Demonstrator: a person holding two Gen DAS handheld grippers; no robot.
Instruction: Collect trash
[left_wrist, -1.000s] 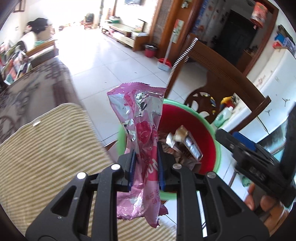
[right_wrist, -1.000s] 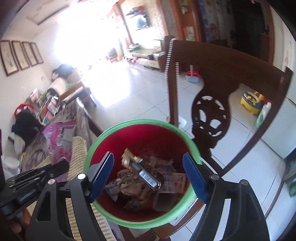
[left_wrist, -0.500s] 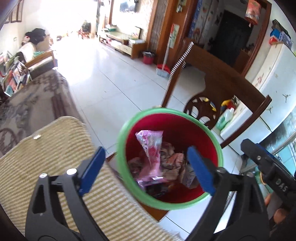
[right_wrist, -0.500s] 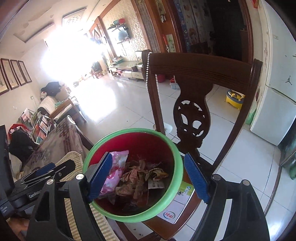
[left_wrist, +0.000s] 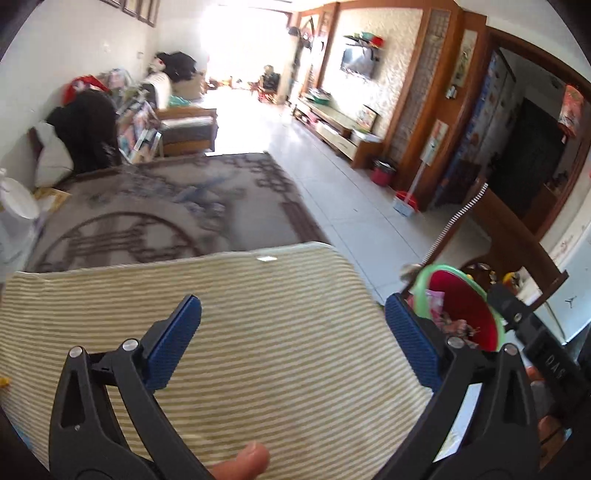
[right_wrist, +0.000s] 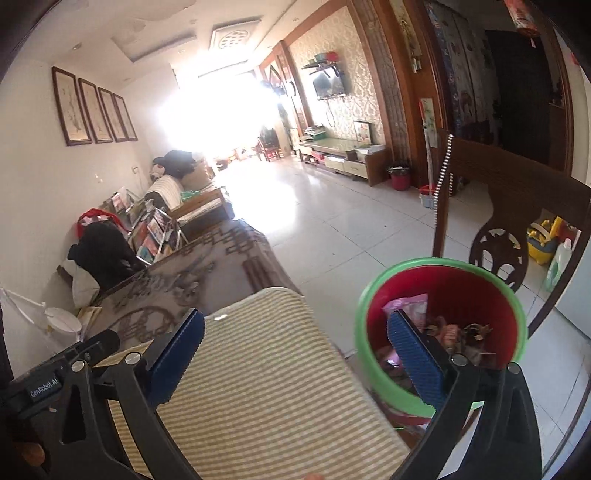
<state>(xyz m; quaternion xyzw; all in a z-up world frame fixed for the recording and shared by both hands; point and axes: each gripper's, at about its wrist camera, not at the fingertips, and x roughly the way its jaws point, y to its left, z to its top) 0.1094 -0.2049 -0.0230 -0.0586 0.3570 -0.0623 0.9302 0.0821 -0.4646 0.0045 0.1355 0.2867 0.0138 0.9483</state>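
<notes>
Hovering wide over the striped cloth (left_wrist: 258, 332), the left gripper (left_wrist: 293, 339) has its blue pads (left_wrist: 173, 343) spread far apart with nothing between them, only yellow-and-white stripes filling the gap. A fingertip pokes in at the near edge of that view (the person's own, just under the jaws).

Over to the right gripper (right_wrist: 295, 354), and it is the same story: jaws released, blue pads well apart, nothing held. Its left pad sits above the striped cloth (right_wrist: 266, 398), while its right pad overlaps the near side of the bin (right_wrist: 439, 266) in the picture; whether it touches the rim I cannot tell.

That bin is the one to watch: red inside, green rim, standing just right of the striped cloth. In it lies the pink wrapper (right_wrist: 408, 304), leaning against the left inner wall, with brown crumpled scraps (right_wrist: 461, 330) heaped beside it. From the left wrist camera the bin (left_wrist: 476, 280) shows at the far right, partly behind the right pad, with the pink wrapper (left_wrist: 436, 299) peeking over its rim, and the other gripper's black body crosses just beyond it.

Farther out, a dark wooden chair (right_wrist: 517, 184) stands behind the bin, a patterned grey rug or cover (left_wrist: 166, 206) stretches beyond the striped cloth, and the tiled floor (right_wrist: 332, 221) runs off to a glaring bright window at the far end.
</notes>
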